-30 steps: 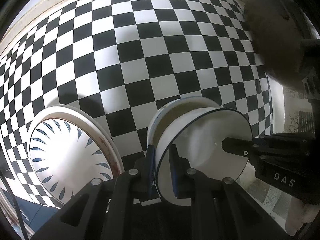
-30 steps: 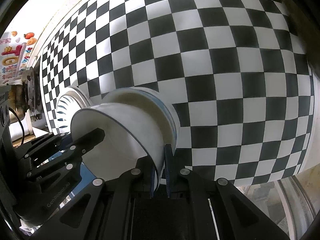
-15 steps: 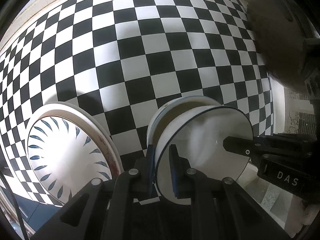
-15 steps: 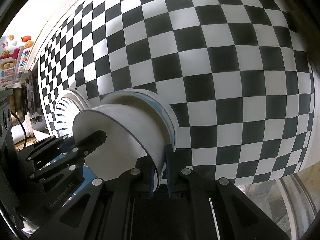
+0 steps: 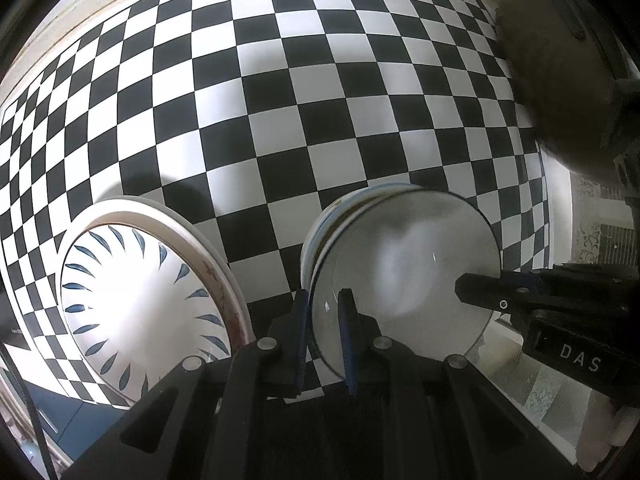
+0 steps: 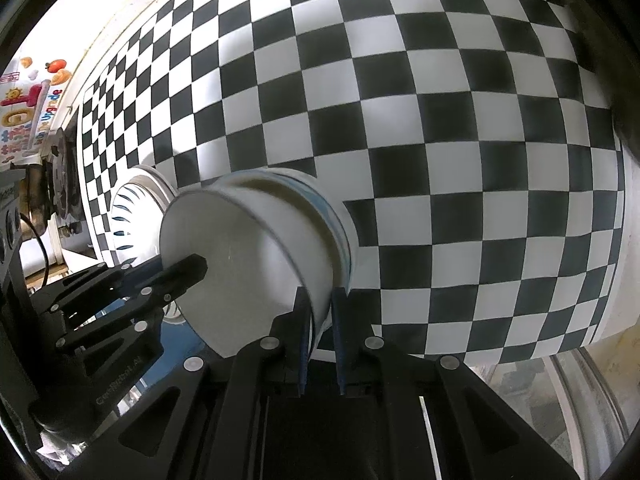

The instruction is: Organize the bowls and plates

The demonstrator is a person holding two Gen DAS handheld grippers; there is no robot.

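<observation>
The left gripper point(image 5: 325, 330) is pinching the near rim of a white bowl point(image 5: 404, 276), fingers nearly closed on its thin dark-edged wall. The right gripper point(image 6: 320, 330) is clamping the same bowl point(image 6: 248, 280) at its opposite rim. It is sitting nested in a second bowl point(image 6: 320, 204) with a blue band. A leaf-patterned plate point(image 5: 132, 292) is lying at 9 o'clock on the checkered cloth point(image 5: 320, 100).

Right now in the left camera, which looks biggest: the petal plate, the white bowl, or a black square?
1. petal plate
2. white bowl, nearly as big, but closer to the camera, so unsure
3. black square
</observation>
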